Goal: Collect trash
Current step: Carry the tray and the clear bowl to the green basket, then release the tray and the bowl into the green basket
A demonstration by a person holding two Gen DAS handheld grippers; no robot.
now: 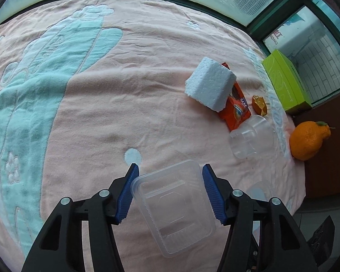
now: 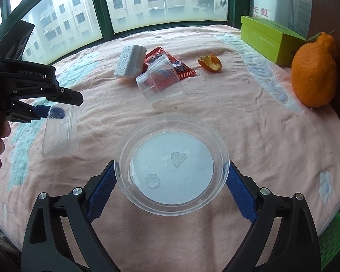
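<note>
My left gripper (image 1: pixel 168 191) clamps the clear rectangular tray (image 1: pixel 173 208), seemingly lifted just off the pink blanket (image 1: pixel 124 104); my right gripper (image 2: pixel 170 189) grips the round clear bowl (image 2: pixel 171 165). Mid-collection — next, I'd nest tray into bowl, then the toppled cup (image 2: pixel 159 79).

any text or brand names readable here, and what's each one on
"GenRobot.AI": on the black body of the left gripper, seen from the right wrist view.
"元虹": on the sign behind the window.
Orange snack wrapper: print too blurred to read.
Green box: markings too small to read.
</note>
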